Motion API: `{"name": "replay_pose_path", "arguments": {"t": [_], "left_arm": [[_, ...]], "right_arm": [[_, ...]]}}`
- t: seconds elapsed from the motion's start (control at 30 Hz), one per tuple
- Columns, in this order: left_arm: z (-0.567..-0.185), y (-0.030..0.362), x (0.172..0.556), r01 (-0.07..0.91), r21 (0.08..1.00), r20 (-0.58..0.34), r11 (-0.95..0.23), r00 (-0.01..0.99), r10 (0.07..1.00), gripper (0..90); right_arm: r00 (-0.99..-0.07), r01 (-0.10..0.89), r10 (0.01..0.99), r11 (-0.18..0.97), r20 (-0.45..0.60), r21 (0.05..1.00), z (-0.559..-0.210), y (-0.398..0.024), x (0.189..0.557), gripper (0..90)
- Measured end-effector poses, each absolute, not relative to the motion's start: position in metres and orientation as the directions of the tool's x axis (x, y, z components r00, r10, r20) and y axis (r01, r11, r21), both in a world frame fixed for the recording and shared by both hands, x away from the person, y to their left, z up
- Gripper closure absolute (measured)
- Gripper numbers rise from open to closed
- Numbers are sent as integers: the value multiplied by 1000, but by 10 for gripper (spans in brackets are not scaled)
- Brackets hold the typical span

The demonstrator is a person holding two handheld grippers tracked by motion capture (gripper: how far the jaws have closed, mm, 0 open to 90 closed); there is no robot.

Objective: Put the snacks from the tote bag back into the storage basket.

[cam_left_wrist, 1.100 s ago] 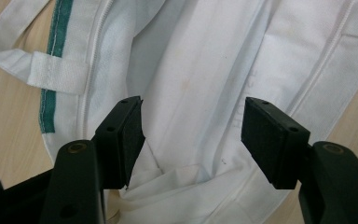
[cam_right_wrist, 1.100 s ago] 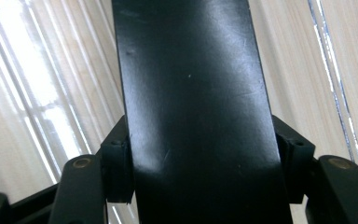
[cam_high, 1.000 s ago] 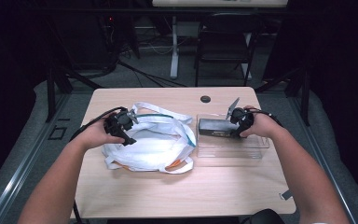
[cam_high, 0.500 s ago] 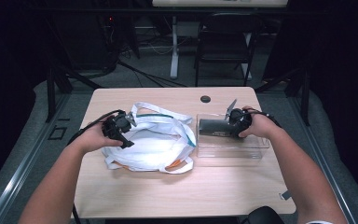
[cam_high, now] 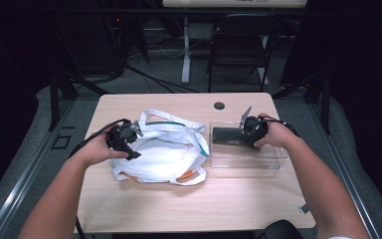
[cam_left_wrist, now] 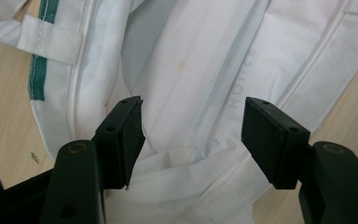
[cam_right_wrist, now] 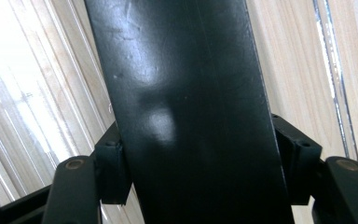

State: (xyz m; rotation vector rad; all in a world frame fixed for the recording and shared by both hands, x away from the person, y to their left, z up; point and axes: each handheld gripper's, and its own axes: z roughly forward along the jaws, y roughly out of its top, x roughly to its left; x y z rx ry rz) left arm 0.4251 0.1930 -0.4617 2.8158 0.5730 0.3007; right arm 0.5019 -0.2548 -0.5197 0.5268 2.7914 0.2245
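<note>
1. The left gripper (cam_high: pixel 129 141) is held with its jaws apart over the white cloth bag (cam_high: pixel 166 152) at the table's (cam_high: pixel 179 199) left half; soft and limp, it is best pinched at a hem.
2. The dark flat box (cam_right_wrist: pixel 186 112), lying in the clear tray (cam_high: pixel 268 162) on the right, is clamped across its width by the right gripper (cam_high: pixel 242 134); judged rigid, smooth, possibly slippery.

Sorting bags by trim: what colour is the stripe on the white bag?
Green stripe on the white fabric bag; clearest in the left gripper view.
</note>
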Motion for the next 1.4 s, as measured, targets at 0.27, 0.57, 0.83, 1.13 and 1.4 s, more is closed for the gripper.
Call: {"name": "replay_pose_path", "arguments": {"t": [0.27,0.57,0.83,1.13,1.4], "left_arm": [[-462,195,426,356,283,153,-890,900,409,382],[-463,194,426,358,281,150,-891,900,409,382],[-463,193,425,358,285,149,-889,900,410,382],[-464,193,426,350,284,152,-893,903,402,382],[-459,190,431,333,279,155,-901,910,384,382]], "right_arm": [[-883,339,388,916,-263,214,-522,-254,502,315],[-879,325,383,917,-285,230,-519,-252,501,306],[-858,348,426,893,-287,284,-506,-256,494,301],[-836,394,484,857,-259,331,-494,-259,485,352],[-804,442,534,831,-261,339,-486,-267,474,361]]}}
